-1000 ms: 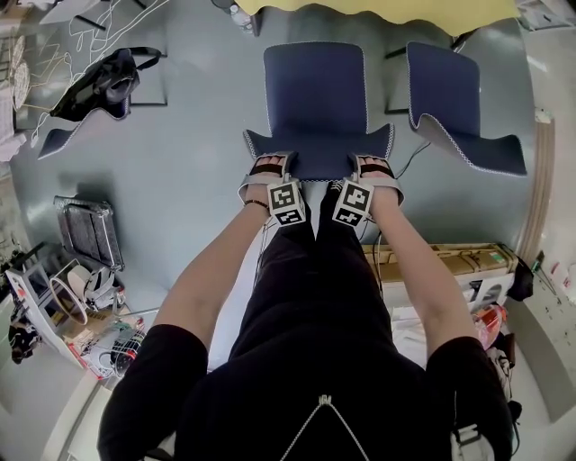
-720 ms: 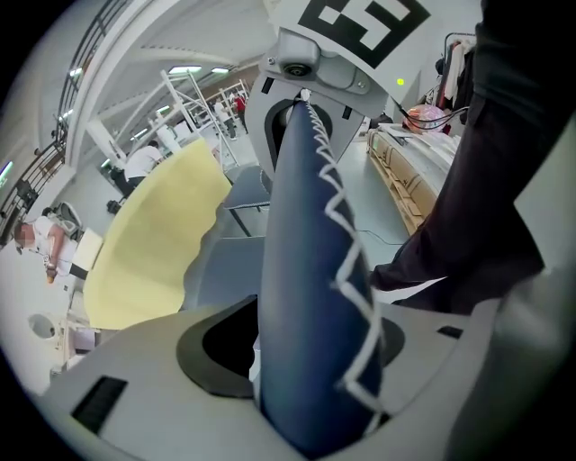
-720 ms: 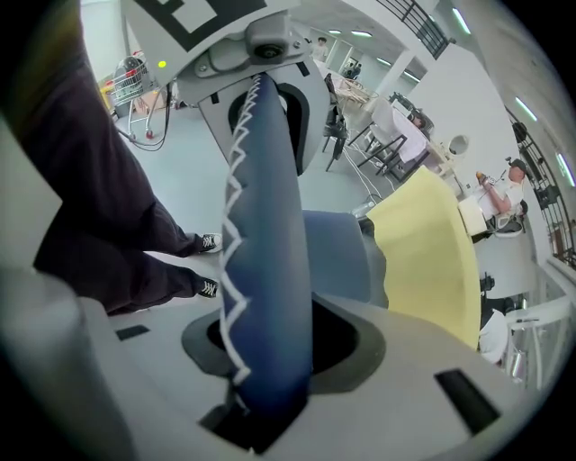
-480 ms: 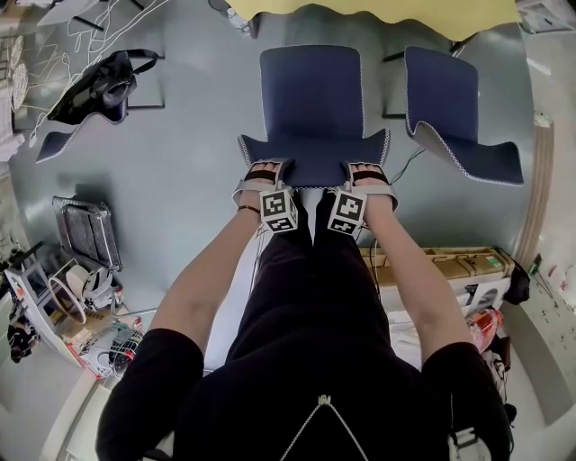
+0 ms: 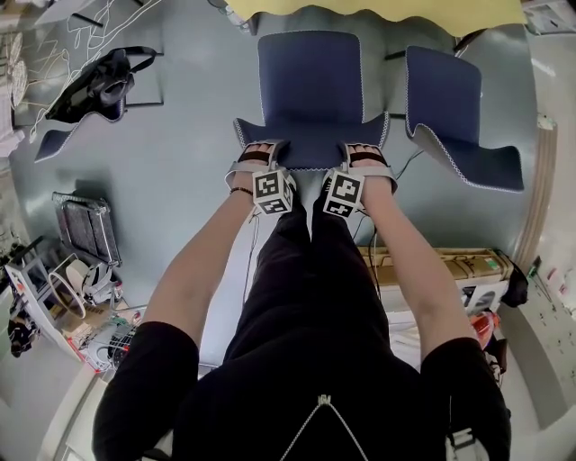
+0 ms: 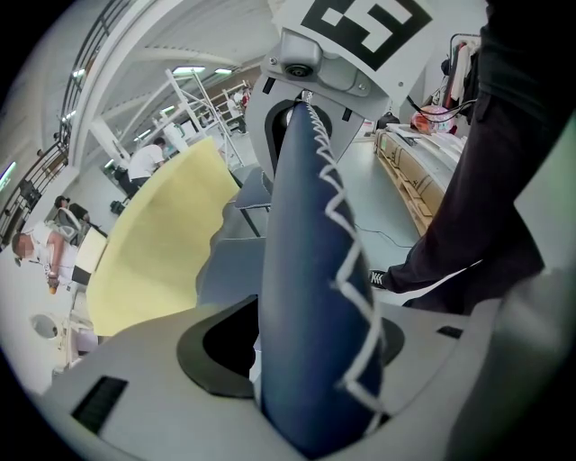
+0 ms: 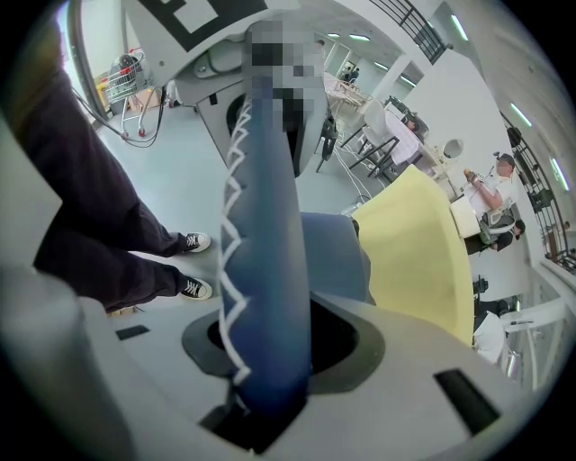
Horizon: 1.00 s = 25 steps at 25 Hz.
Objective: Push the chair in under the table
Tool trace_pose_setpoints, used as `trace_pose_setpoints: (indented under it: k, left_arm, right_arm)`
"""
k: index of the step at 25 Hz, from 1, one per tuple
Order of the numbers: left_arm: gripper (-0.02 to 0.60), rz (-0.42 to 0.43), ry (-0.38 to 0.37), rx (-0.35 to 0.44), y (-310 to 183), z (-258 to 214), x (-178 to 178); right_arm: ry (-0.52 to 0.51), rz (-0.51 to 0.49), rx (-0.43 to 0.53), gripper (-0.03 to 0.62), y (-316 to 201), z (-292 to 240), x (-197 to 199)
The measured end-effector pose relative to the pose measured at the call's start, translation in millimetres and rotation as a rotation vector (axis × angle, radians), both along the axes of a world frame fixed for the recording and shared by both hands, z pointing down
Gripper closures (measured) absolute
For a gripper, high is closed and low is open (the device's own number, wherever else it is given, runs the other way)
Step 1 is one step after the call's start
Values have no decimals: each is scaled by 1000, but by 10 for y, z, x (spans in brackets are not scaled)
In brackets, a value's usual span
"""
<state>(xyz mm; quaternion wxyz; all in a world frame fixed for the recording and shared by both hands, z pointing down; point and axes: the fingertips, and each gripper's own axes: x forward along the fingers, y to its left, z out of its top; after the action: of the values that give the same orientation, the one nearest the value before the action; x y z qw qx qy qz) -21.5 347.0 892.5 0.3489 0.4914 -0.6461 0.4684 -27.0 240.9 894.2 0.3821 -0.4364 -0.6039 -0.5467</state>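
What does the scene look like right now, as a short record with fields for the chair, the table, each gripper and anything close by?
chair: dark blue chair with white zigzag stitching, seat facing the table
table: yellow table, its edge just beyond the seat front
left gripper: left gripper, jaws just closed on the top edge of the backrest
right gripper: right gripper, jaws just closed on the same edge, further right
close by: second blue chair to the right
task state: seat not yet clearly under the table
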Motion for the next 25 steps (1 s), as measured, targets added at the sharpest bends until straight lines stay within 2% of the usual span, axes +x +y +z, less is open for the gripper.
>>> trace_pose_setpoints:
  k: [7, 25]
  left_arm:
    - [339, 0, 26, 5, -33, -4, -235]
    - [340, -21, 27, 6, -7, -9, -871]
  right_arm:
    - [2, -13, 0, 448, -18, -4, -263]
    - [-5, -42, 4, 454, 11, -4, -929]
